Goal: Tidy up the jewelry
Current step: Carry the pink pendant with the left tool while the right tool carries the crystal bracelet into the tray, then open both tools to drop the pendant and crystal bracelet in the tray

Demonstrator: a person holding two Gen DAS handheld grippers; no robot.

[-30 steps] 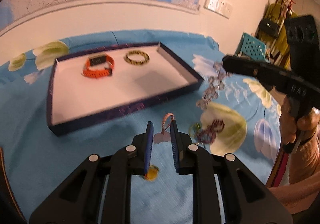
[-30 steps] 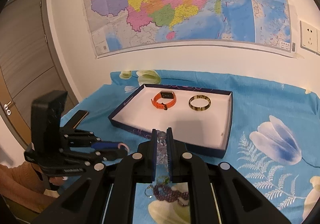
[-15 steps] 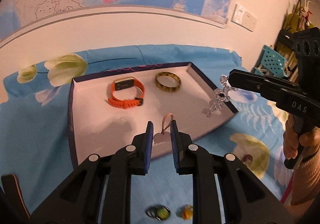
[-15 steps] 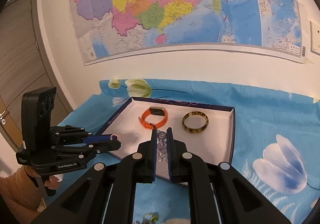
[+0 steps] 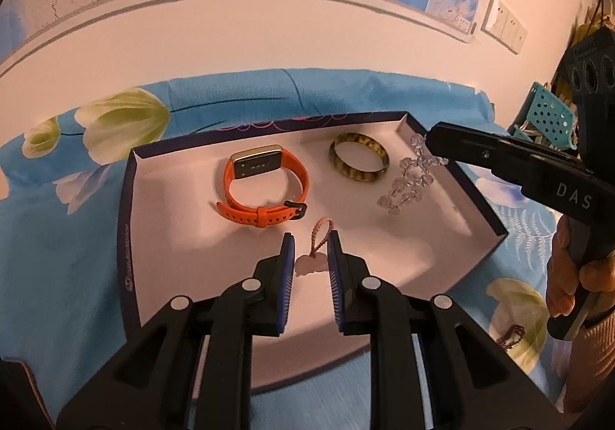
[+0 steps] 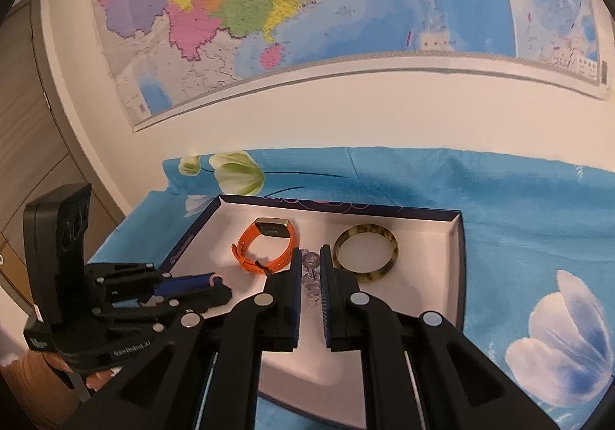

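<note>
Both grippers now over tray [image 5: 127,238] — left gripper [image 5: 310,243] pinching pink charm [image 5: 312,264], right gripper [image 6: 308,254] perhaps beads [image 5: 408,182].

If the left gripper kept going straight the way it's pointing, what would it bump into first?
Probably the white floor of the tray, just short of the orange watch. The left gripper tilts downward, pinching a small pink charm. Depth is unclear.
</note>
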